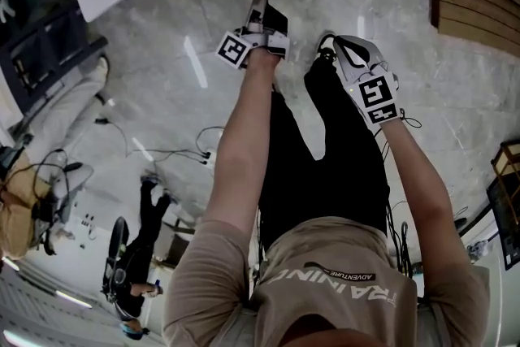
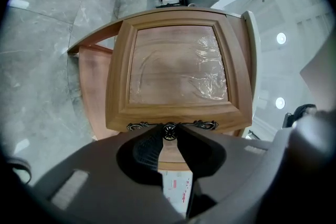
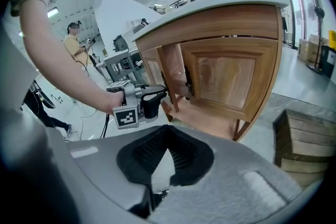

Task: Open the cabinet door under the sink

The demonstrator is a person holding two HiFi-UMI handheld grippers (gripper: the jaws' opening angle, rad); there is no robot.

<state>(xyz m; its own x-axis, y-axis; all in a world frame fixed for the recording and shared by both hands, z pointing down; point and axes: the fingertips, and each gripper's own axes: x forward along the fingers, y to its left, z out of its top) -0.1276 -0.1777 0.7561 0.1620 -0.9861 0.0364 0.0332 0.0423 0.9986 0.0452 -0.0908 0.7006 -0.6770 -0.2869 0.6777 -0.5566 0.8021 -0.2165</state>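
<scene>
Marbled grey floor point(image 1: 162, 28); panelled wooden door point(image 2: 178, 65), left gripper point(image 2: 169, 135) clamped on its ornate round metal knob point(image 2: 169, 130); right gripper point(image 3: 167, 129) closed, empty.

Glossy wooden cabinet door point(image 2: 178, 68), dark metal knob point(image 2: 169, 131), polished stone floor point(image 2: 42, 60)

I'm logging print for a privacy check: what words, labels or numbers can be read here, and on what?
"TRAINING": on the person's tan shirt, upside down in the head view.
"ADVENTURE": on the shirt's small black patch.
White label with red marks: too blurred to read.
Square markers: patterns, no words.
</scene>
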